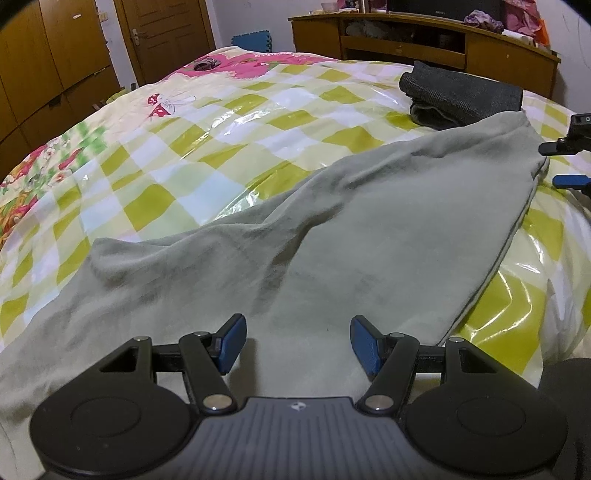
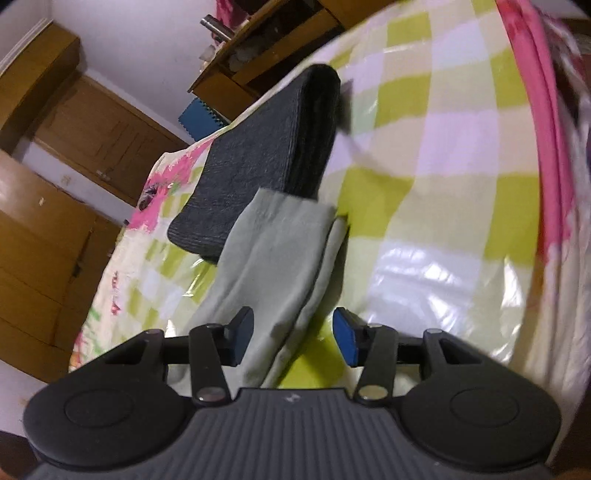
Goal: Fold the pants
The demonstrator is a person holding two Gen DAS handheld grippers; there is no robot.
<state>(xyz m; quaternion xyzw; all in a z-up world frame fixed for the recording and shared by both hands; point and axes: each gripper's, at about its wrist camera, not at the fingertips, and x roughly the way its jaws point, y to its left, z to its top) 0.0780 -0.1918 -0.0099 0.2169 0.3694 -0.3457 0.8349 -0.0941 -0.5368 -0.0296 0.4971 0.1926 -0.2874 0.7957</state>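
Checkered bedspread (image 1: 221,122), one grey-green pants (image 1: 369,221), one folded dark garment (image 1: 461,96)

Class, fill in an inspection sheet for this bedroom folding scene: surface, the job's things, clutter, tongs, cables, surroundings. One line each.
Surface: bed under a glossy green-and-white checked cover with pink flower print at the far end.
Job's things: pale green pants lie spread and creased across the cover; one end reaches the dark pile.
Clutter: folded dark grey clothes stacked on the bed; small dark item on the pink print.
Tongs: left tongs open, over the pants; right tongs open, pants edge between them, not pinched.
Cables: nothing seen.
Surroundings: wooden wardrobe, door, wooden headboard shelf with oddments, blue foam mat.
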